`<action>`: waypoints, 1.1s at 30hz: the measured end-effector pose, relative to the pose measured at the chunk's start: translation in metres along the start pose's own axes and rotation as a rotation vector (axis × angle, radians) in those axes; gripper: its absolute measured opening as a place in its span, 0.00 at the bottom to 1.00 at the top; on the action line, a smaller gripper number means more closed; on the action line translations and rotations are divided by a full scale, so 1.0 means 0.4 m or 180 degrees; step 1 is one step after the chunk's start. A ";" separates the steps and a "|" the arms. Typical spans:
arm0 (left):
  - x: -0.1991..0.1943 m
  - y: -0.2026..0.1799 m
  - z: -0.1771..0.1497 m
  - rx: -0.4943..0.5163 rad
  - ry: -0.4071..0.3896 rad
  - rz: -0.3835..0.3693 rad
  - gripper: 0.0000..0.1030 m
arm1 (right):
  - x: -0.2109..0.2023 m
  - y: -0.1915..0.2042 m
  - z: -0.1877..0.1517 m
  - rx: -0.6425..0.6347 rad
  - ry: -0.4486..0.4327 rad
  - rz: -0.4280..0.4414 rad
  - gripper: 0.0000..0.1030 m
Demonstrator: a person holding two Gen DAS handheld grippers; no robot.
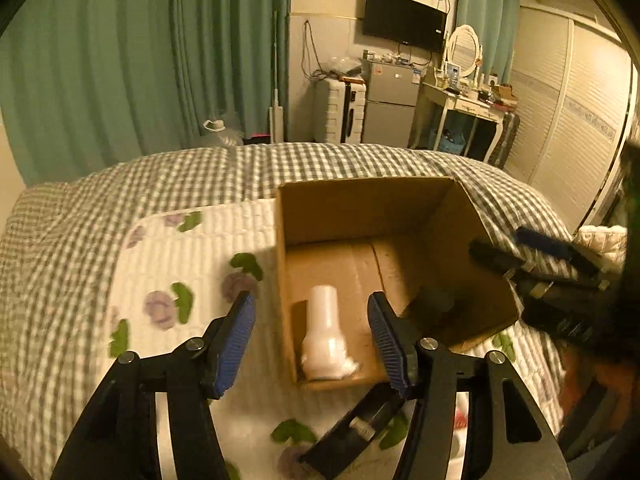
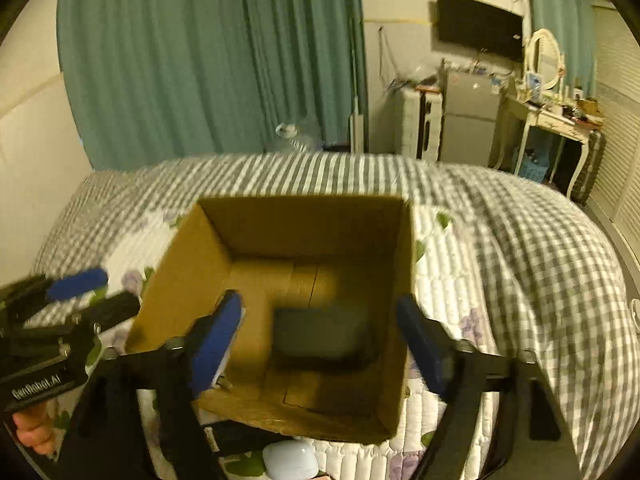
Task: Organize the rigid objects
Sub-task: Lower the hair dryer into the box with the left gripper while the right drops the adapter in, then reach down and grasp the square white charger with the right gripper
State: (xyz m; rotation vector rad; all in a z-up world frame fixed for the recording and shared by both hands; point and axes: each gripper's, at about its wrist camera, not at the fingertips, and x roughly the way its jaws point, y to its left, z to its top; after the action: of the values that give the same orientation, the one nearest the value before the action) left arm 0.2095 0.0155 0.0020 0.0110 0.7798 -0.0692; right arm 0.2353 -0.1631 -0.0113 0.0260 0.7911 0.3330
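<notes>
Cardboard box (image 1: 360,208) on my quilt (image 1: 192,248) holds a white bottle (image 1: 324,332) and a dark case (image 2: 320,338). Both grippers — left (image 1: 312,340), right (image 2: 320,344) — hang over it, fingers apart, empty.

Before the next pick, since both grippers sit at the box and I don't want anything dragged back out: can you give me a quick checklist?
1. Left gripper open, nothing between its pads: ok.
2. Right gripper open, holding nothing: ok.
3. White bottle lying inside the cardboard box: ok.
4. Dark flat object on the box floor: ok.
5. Box upright on the bed quilt: ok.
6. White rounded item outside the box, near edge: not ok, still to store.
</notes>
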 end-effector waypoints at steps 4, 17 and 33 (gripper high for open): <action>-0.083 0.004 -0.026 0.0017 -0.0001 0.0096 0.62 | -0.083 0.007 0.009 -0.0049 -0.0016 -0.0093 0.82; -0.365 -0.010 -0.128 -0.0192 -0.0240 0.0117 0.96 | -0.435 0.081 -0.056 -0.0026 0.0002 -0.0408 0.98; -0.202 0.020 -0.405 -0.0289 0.0078 0.0311 0.96 | -0.237 0.103 -0.467 0.0155 0.0951 -0.0445 1.00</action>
State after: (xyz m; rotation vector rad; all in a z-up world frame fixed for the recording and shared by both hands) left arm 0.0390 0.0337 -0.0567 -0.0362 0.8051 0.0592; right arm 0.0304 -0.1718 -0.0713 -0.0342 1.0911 0.1864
